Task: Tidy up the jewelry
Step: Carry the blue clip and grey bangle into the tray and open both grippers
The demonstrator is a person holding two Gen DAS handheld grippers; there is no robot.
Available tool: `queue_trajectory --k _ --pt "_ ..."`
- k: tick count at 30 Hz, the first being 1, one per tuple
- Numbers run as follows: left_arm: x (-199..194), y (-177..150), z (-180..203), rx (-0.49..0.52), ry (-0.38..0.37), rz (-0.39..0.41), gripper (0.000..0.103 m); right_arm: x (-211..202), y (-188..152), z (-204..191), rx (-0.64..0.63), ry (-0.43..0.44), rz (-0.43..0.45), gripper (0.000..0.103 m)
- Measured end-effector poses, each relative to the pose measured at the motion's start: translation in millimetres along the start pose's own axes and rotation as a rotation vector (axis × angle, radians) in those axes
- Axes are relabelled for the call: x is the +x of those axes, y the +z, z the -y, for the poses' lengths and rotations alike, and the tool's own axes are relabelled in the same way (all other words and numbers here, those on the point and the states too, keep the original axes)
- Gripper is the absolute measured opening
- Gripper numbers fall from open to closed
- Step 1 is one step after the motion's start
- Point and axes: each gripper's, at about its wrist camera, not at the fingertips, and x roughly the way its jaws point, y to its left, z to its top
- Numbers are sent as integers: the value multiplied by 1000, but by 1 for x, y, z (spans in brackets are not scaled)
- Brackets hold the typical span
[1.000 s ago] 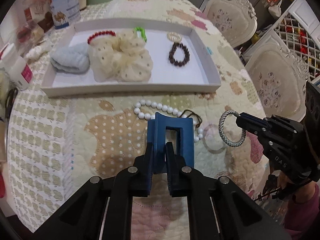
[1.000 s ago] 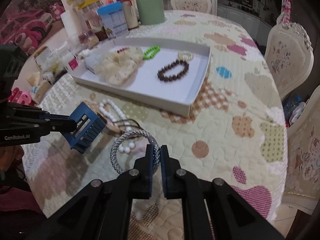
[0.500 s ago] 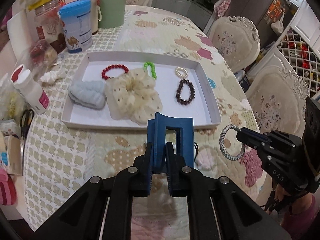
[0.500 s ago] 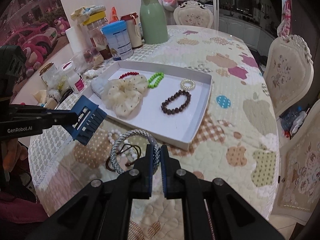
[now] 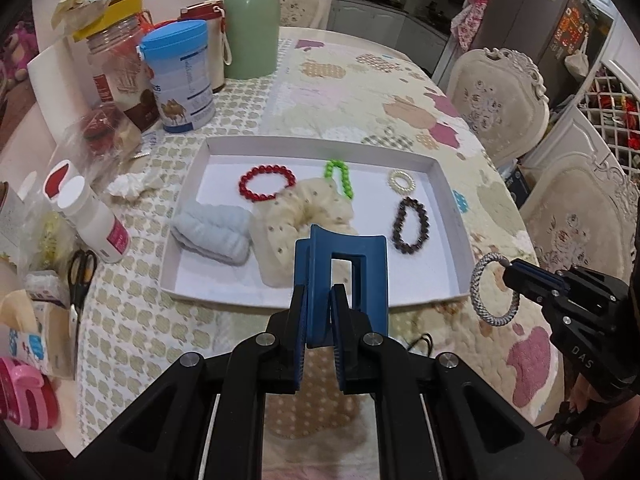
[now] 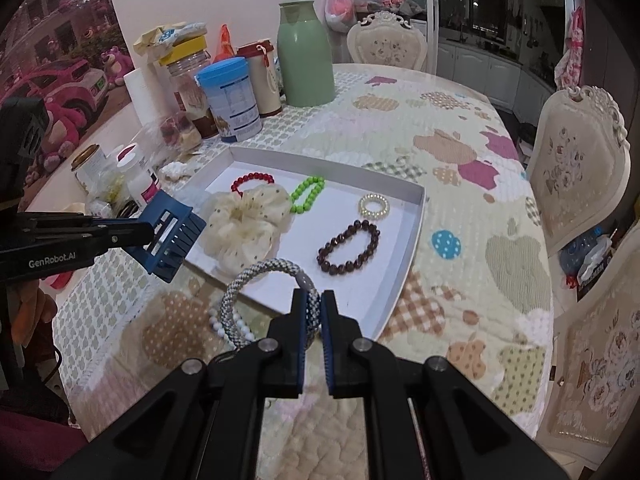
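Left gripper point(image 5: 320, 316): nearest to me, fingers pressed together on a blue hair claw clip point(image 5: 346, 276), which it holds up in the air above the near edge of the tray.
Right gripper point(image 6: 313, 314): fingers pinched on one side of a silver-grey woven bangle point(image 6: 264, 292), so the ring stands upright off the table, just short of the tray's near corner.
Left on the table: a white bead string point(image 6: 230, 326) and a dark cord beside it lie on the quilted cloth point(image 6: 460, 184), below and behind the lifted bangle.
Tray point(image 5: 446, 184): white, shallow, in the middle of the table, just beyond both grippers.
In the tray, near side: a pale blue scrunchie point(image 5: 212, 236) at the left, a cream dotted scrunchie point(image 5: 304, 216) touching it in the middle, a dark red-brown bead bracelet point(image 5: 410, 226) at the right.
In the tray, far side: a red bead bracelet point(image 5: 264, 182), a green bead bracelet point(image 5: 340, 176) partly tucked under the cream scrunchie, a small pearl ring band point(image 5: 402, 180).
Beyond the tray: a blue-lidded tin point(image 5: 180, 76), a green flask point(image 5: 250, 20), jars and bottles; scissors point(image 5: 80, 276) off to the left.
Step in hand: by my reading, both pieces are picked up and are being carried to the tray.
Next move: probably lower each over a bare white patch, the bangle near the dark bracelet, the clip toward the front, then ease the fingers apart; the middle is crowded, so the clip may land on the scrunchie.
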Motion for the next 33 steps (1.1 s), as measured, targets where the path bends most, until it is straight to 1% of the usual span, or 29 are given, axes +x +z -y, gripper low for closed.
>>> queue_trajectory --k 20,33 --pt "28 49 -37 -43 97 7 3 46 48 16 -12 1 -26 7" --pt "66 95 -66 -141 86 -27 3 93 79 34 6 -5 -57 7"
